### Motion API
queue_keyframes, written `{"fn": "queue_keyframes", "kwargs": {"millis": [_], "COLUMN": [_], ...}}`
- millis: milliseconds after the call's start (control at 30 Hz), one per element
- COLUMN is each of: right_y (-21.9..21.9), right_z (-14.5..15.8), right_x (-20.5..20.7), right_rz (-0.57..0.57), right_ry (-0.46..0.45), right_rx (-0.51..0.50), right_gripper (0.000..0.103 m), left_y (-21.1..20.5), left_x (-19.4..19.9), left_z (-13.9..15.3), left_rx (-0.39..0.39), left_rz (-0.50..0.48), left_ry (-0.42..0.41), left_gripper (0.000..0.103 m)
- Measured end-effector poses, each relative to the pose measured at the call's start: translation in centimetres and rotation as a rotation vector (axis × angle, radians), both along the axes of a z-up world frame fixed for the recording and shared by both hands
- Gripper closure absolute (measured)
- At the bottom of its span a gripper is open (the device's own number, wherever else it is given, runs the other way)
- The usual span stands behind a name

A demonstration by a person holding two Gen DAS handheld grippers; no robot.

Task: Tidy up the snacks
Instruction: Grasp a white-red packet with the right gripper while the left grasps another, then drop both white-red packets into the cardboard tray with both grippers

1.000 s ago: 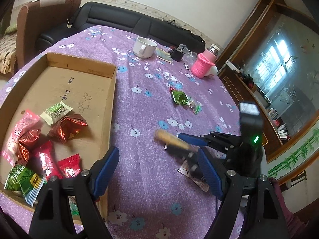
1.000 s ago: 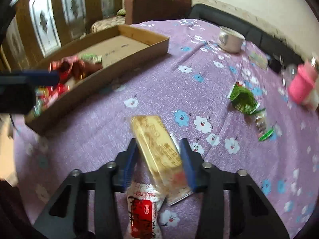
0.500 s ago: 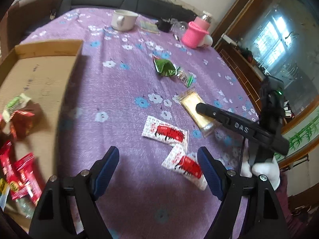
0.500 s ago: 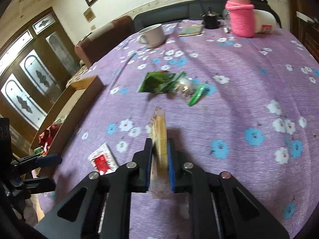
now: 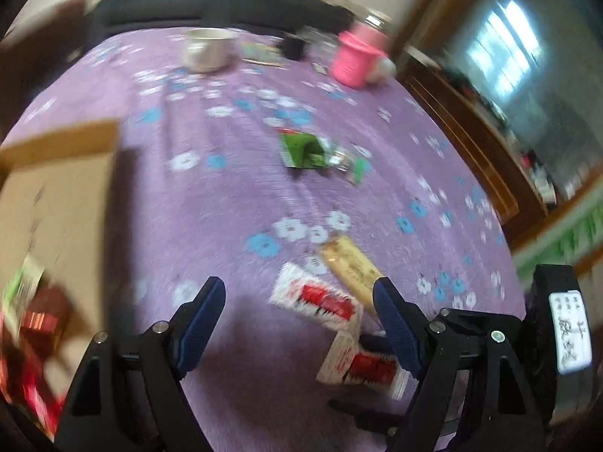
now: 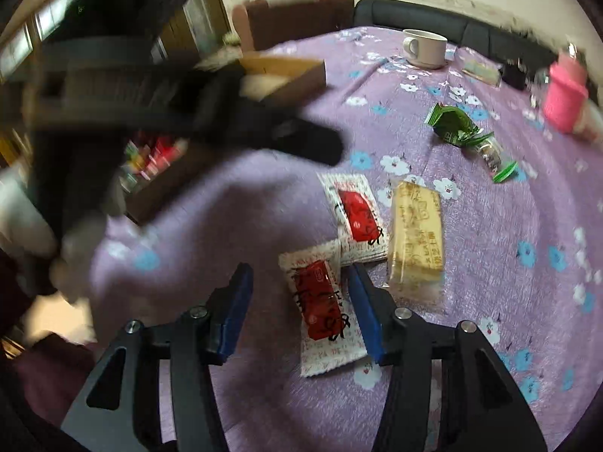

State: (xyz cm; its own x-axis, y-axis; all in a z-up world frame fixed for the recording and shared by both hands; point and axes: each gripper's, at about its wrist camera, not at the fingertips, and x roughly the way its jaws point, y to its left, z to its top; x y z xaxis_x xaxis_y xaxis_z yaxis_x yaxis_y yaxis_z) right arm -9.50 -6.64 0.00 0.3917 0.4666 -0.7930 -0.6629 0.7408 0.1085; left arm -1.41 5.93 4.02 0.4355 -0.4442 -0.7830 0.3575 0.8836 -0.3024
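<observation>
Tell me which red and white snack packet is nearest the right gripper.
The lower red-and-white packet, lying between the right gripper's opening jaws; the other packet lies farther up.

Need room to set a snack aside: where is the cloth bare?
Bare cloth lies between the box and the green packet, and right of the wafer. Crowded: two red sachets overlap beside the wafer, under the opening right gripper.

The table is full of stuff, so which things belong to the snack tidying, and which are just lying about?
For the job: cardboard box, two red-and-white packets, yellow biscuit pack, green wrapper.

Just lying about: white mug, pink bottle, purple flowered tablecloth.
</observation>
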Motion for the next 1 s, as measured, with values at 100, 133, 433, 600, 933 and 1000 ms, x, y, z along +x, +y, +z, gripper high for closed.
{"fn": "queue_keyframes", "kwargs": {"millis": [100,133,433,600,933,1000], "right_y": [-1.3,-2.0,-7.8,-8.9,-8.6,-8.8], "right_z": [0.3,0.2,-0.2,-0.5,-0.2,0.1], "right_x": [0.3,0.4,1.1,1.4,0.2,-0.3], "right_rz": [-0.027,-0.046,-0.175,-0.206,-0.235,-0.239], "right_ry": [0.047,0.058,0.113,0.126,0.094,0.091], "right_rx": [0.043,0.056,0.133,0.172,0.152,0.171], "right_gripper": [0.075,0.075,0.076,0.076,0.076,0.077], "left_y": [-1.7,-1.9,-4.7,-4.1,-5.5,-4.3], "left_x": [1.3,1.7,1.0,-2.6,-5.4,-5.6], "left_z": [-0.9,-1.1,-2.3,-2.2,-2.5,-2.1], "left_rx": [0.038,0.035,0.106,0.155,0.249,0.190], "left_rz": [-0.059,-0.061,-0.198,-0.204,-0.190,-0.168], "left_ry": [0.013,0.021,0.077,0.038,-0.118,-0.107], "left_gripper": [0.022,0.022,0.035,0.035,0.074,0.074]}}
